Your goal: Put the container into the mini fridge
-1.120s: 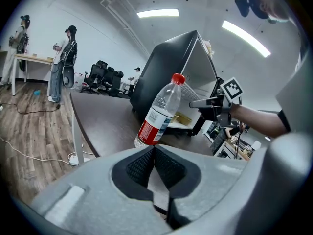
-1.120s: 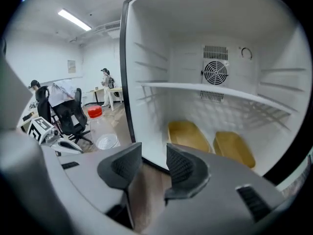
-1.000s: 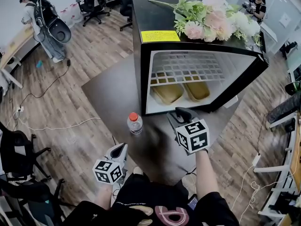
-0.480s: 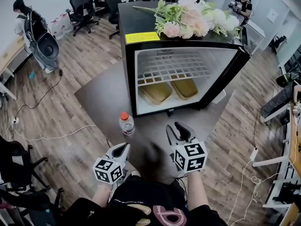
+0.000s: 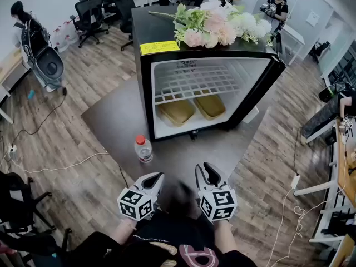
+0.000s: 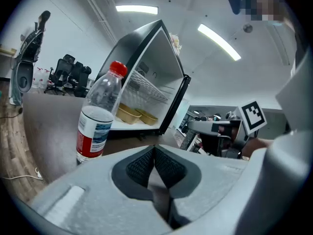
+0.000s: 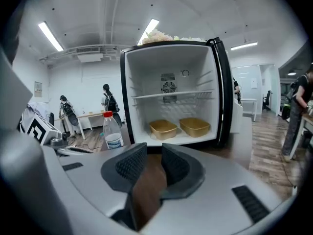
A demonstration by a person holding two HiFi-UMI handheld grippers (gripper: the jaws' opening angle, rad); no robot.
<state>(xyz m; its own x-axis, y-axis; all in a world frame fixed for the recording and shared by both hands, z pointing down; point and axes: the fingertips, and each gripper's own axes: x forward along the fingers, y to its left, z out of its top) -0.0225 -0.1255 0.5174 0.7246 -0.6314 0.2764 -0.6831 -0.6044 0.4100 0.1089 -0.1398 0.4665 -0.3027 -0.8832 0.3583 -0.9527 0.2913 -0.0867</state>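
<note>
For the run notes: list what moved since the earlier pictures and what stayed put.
The right gripper drew back from the open mini fridge toward the person, ending beside the left gripper; its jaws are closing with nothing between them. Nothing was taken or released. Unchanged: left gripper shut, bottle upright on the table, two containers inside the fridge.

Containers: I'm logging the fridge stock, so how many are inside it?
2. Both sit on the floor of the fridge under the wire shelf, side by side: the left container and the right container. None seems hidden.
</note>
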